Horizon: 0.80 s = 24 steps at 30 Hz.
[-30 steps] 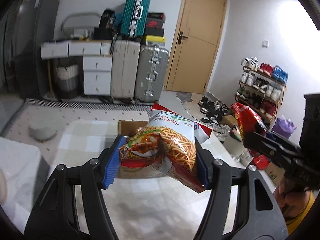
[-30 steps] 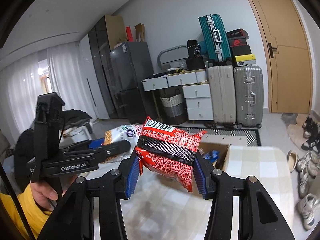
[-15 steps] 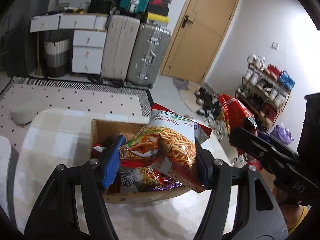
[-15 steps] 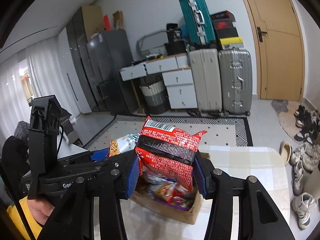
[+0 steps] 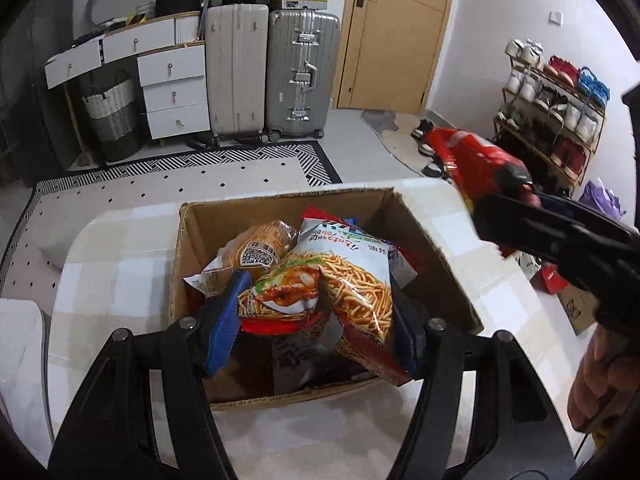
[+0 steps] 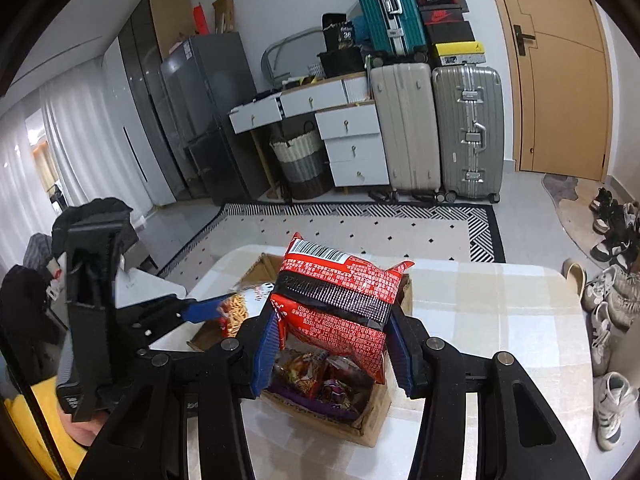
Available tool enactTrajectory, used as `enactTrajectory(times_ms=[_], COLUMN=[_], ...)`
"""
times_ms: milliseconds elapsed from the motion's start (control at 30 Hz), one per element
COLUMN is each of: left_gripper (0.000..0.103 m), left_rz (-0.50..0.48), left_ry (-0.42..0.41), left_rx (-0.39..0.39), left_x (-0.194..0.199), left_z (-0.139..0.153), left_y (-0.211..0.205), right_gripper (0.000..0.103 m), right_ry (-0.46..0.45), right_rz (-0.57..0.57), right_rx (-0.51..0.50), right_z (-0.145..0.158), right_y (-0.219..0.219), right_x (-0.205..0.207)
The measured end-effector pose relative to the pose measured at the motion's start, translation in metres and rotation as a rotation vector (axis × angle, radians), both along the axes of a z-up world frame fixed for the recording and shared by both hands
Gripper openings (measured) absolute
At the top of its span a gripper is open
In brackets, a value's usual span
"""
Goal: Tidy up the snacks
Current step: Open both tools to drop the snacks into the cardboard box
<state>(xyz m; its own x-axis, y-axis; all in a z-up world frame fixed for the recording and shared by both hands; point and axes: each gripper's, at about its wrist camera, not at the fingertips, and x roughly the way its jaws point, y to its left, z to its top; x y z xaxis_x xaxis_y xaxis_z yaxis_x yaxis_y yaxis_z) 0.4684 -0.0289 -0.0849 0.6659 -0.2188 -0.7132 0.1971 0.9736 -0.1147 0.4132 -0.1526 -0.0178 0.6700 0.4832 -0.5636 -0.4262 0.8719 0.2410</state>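
Your left tongs [image 5: 316, 316] are clamped on the noodle-snack bag [image 5: 340, 276], right over the open cardboard box [image 5: 192, 248] at the worktop's [image 5: 120, 248] far edge (box already holding packets). Your right tongs [image 6: 332, 344] grip the red bag [image 6: 340, 300] above that box too.

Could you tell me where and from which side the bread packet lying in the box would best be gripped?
Probably by its raised, rounded upper end, coming from above. The bread packet leans tilted against the cardboard box wall, and its lower end is tucked behind the noodle-stick bag that the left gripper holds, so only that upper end looks free.
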Motion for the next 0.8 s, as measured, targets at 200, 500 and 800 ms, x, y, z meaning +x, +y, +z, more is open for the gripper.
enactTrajectory(times_ms=[200,500,800], left_gripper=[0.064,0.076,0.079], left_rz=[0.022,0.050,0.063], left_ry=[-0.027,-0.070,-0.140], left_rx=[0.012,0.083,0.027], left_x=[-0.002,-0.025,-0.059], left_z=[0.003,0.023,0.056], left_y=[0.011,0.020,0.026], right_gripper=[0.048,0.048,0.048], right_ry=[0.043,0.121,0.170], right_rz=[0.019,0.019,-0.022], right_rx=[-0.016,0.032,0.039], right_z=[-0.014,-0.027,-0.033], right_y=[0.012,0.013,0.005], right_x=[0.013,0.029,0.036])
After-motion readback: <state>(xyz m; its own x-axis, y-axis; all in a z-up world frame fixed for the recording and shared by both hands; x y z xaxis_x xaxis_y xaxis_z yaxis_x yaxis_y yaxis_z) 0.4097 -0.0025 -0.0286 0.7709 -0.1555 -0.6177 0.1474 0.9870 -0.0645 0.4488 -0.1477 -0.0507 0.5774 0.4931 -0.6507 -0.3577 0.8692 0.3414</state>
